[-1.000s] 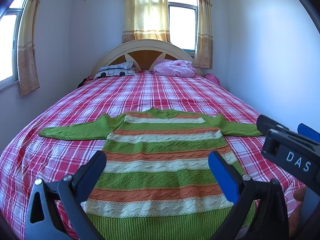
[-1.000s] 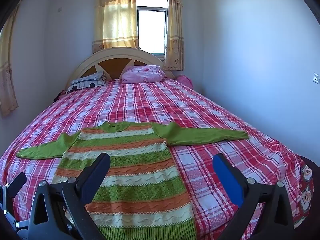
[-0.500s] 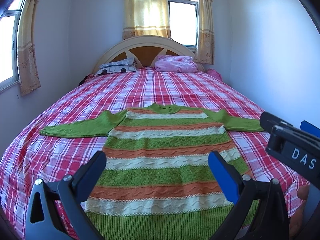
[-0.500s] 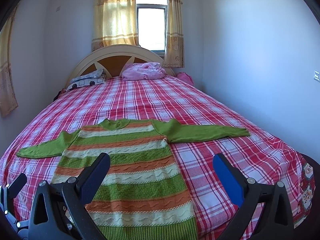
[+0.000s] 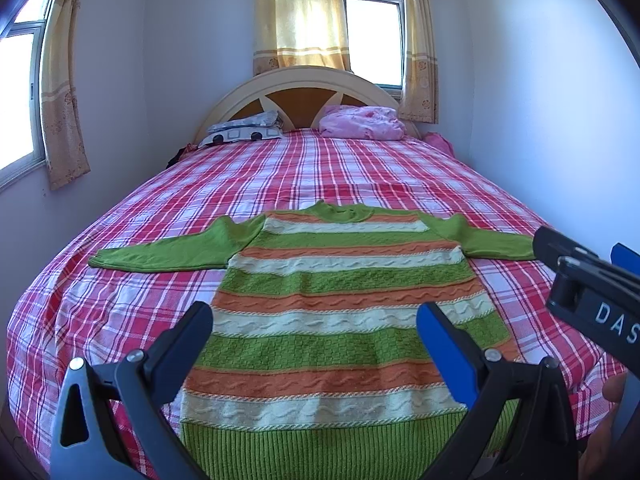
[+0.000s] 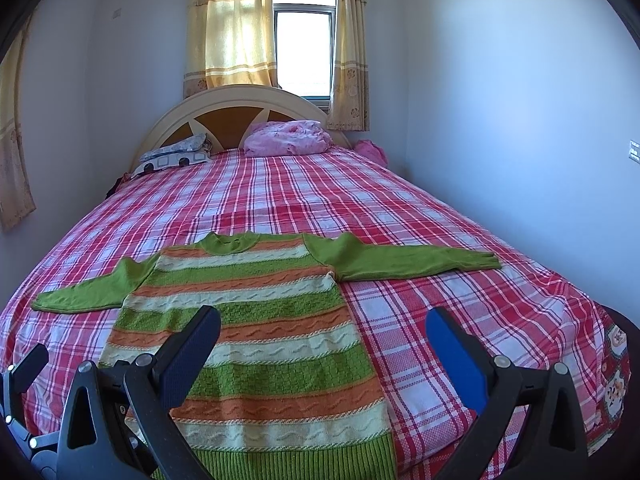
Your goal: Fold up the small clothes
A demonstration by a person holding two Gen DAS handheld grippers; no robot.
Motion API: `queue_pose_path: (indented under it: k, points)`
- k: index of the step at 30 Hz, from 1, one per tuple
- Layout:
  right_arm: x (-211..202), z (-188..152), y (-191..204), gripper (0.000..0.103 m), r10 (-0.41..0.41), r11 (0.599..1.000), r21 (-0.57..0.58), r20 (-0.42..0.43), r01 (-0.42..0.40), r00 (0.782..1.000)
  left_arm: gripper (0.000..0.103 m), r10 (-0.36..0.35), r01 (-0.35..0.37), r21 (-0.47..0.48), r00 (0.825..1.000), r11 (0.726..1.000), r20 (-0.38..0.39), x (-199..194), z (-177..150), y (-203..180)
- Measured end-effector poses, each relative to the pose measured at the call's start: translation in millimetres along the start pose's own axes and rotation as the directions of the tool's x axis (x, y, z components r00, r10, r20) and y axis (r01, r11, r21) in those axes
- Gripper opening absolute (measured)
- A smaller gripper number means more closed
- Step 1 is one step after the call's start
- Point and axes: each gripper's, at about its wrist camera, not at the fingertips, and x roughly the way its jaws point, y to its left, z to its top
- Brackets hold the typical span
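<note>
striped sweater [image 5: 344, 320] flat on bed [image 5: 360, 176], collar at 12; left gripper [image 5: 314, 336] nearer, right gripper [image 6: 324, 340] beside, both jaws open, empty.

Both wrist cameras sit low at the foot of the bed [image 5: 360, 168], each looking forward between its own spread fingers toward the headboard [image 5: 304, 80]. From the left gripper [image 5: 316, 320] the striped sweater [image 5: 340, 312] lies straight ahead between the fingers, close below. From the right gripper [image 6: 324, 332] the same sweater [image 6: 256, 332] lies ahead and leftward, past the left finger.
</note>
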Motion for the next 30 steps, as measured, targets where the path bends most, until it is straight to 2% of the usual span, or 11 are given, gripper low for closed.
queue_pose_path:
  k: [13,30]
  points:
    - [1.6,-0.1,-0.3,0.102,0.002,1.0,0.002,-0.006,-0.002,1.0,0.103,0.04,-0.04,0.019,0.999,0.999,0.006,0.9,-0.4,-0.9]
    - [5.3,-1.6,-1.6,0.102,0.012,1.0,0.008,-0.018,-0.012,1.0,0.103,0.04,-0.041,0.018,0.999,0.999,0.008,0.8,1.4,-0.4]
